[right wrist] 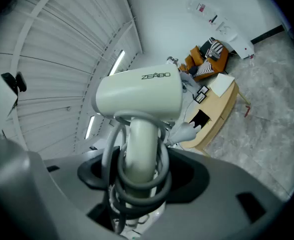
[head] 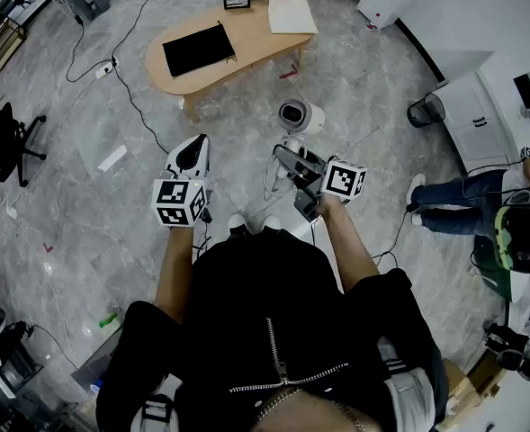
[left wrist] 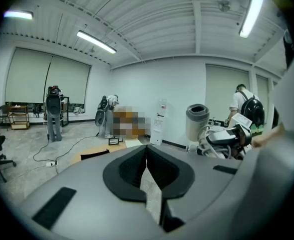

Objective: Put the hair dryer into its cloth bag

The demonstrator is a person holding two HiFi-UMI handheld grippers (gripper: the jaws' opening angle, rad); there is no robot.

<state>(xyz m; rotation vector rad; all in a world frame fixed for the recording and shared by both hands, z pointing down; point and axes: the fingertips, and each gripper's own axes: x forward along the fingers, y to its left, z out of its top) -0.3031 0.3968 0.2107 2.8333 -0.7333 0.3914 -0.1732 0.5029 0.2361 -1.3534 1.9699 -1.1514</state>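
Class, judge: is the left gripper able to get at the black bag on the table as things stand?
Probably not yet: the left gripper is shut and a stretch of bare floor lies between it and the black bag on the table. Nothing blocks the way.

Bright, even indoor light falls from ceiling strip lamps (left wrist: 96, 42); one tube (left wrist: 250, 14) flares to white in the left gripper view. The grey floor (head: 94, 205) shows only faint shadows. All three views bend strongly toward dark, vignetted corners. Close to the lens, the hair dryer (right wrist: 139, 101) looks slightly soft, its cord (right wrist: 137, 184) blurred low in the right gripper view.
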